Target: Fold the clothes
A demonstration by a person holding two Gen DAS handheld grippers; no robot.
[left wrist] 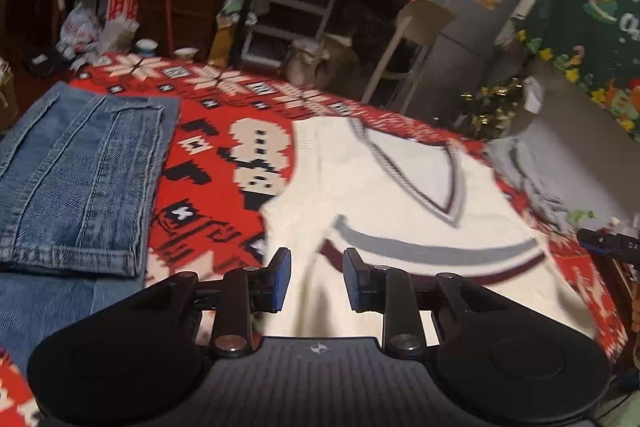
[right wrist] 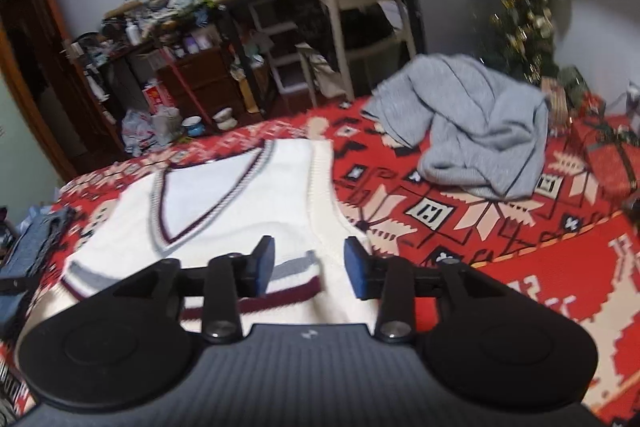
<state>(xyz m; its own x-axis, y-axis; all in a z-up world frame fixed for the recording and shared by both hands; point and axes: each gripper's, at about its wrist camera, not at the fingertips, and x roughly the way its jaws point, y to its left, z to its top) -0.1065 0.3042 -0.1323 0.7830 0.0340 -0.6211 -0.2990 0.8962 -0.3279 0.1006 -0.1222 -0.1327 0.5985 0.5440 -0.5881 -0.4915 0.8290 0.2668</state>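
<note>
1. The white knit vest (left wrist: 384, 187) lies flat on a red patterned blanket (left wrist: 224, 155), its V-neck trimmed in grey and maroon; the hem with its grey and maroon stripes is folded up over the lower body.
2. The left gripper (left wrist: 317, 277) hovers over the near part of the vest, its fingers (left wrist: 280, 279) spread with a clear gap; only white knit shows behind that gap and nothing is pinched.
3. The right gripper (right wrist: 309, 269) sits above the vest's folded hem at its right edge, fingers (right wrist: 358, 273) spread wide and gripping nothing.
4. From the left wrist view, folded blue jeans (left wrist: 80, 179) lie at 9 o'clock of the vest, apart from it on the blanket.
5. From the right wrist view, a crumpled grey sweater (right wrist: 472, 123) lies at about 2 o'clock of the vest, well apart.
6. Beyond the blanket stand a pale chair (right wrist: 360, 11) at 12 o'clock and cluttered shelves (right wrist: 180, 39) at about 11 o'clock.
7. Both views are somewhat blurred.
</note>
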